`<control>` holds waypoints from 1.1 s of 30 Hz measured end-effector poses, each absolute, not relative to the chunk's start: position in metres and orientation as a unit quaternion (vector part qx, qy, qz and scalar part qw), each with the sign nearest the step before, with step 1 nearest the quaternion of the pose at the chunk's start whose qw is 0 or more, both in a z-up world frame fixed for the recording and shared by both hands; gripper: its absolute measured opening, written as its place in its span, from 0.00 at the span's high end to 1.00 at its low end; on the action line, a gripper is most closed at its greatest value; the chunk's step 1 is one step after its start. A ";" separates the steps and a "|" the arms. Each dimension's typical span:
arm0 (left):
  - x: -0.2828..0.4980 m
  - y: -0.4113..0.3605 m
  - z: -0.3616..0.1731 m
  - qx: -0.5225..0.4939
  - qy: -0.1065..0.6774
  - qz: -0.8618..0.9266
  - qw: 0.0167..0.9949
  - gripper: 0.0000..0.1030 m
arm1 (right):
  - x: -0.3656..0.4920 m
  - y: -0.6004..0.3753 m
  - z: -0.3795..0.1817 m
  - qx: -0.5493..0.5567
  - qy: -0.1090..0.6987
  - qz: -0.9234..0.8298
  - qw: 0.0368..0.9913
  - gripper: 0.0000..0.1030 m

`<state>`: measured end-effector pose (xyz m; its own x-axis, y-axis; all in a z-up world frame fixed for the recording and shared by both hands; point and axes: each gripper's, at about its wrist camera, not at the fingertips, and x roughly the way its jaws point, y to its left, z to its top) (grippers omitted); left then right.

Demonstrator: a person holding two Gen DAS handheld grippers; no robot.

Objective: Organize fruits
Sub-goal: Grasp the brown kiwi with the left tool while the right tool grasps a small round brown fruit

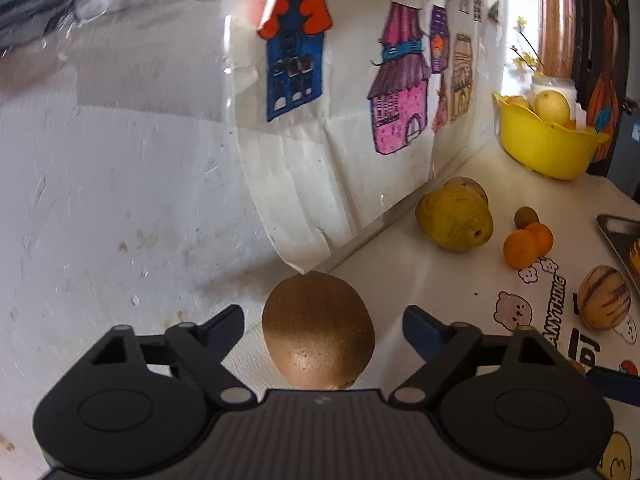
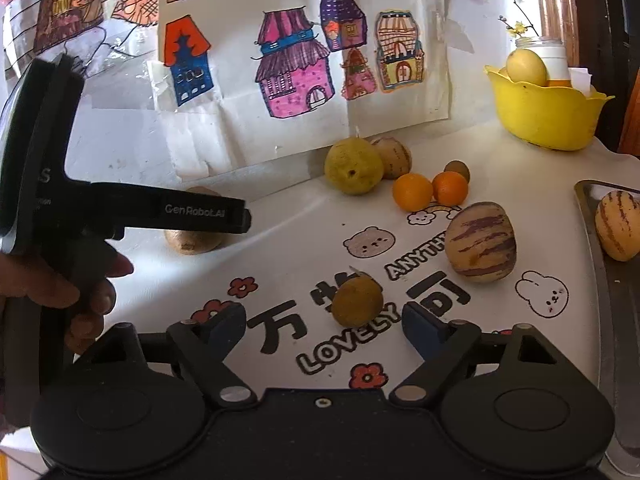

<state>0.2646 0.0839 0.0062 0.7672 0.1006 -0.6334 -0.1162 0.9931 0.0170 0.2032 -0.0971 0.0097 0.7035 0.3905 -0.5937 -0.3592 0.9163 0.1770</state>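
Note:
A brown kiwi (image 1: pixel 318 332) lies on the white printed tablecloth close to the wall. My left gripper (image 1: pixel 324 316) is open around it, with a gap on each side between fruit and fingers. The right wrist view shows the same kiwi (image 2: pixel 194 240) partly hidden behind the left gripper's finger (image 2: pixel 224 216), which a hand (image 2: pixel 80 292) holds. A small yellow-brown round fruit (image 2: pixel 357 300) sits between the tips of my right gripper (image 2: pixel 322 312), nearer the right finger. That gripper is open and its pads do not touch the fruit.
Farther back lie a yellow-green pear (image 2: pixel 352 166), two oranges (image 2: pixel 412 192), a small kiwi (image 2: pixel 457 169) and a striped melon (image 2: pixel 480 242). A metal tray (image 2: pixel 588 208) at the right holds another striped melon (image 2: pixel 618 226). A yellow bowl (image 2: pixel 548 116) of fruit stands at the back right. Drawings hang on the wall.

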 end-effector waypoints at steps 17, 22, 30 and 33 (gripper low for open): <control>0.256 0.091 0.004 -0.048 0.340 0.050 0.938 0.40 | 0.210 -0.103 0.011 0.041 0.324 0.186 0.927 0.37; 0.251 0.085 0.006 -0.041 0.348 0.033 0.936 0.40 | 0.210 -0.103 0.011 0.035 0.325 0.188 0.926 0.38; 0.242 0.078 0.007 -0.038 0.353 0.013 0.935 0.41 | 0.211 -0.102 0.011 -0.011 0.322 0.178 0.930 0.46; 0.241 0.075 0.007 -0.037 0.355 0.005 0.934 0.41 | 0.212 -0.104 0.011 -0.019 0.322 0.179 0.929 0.47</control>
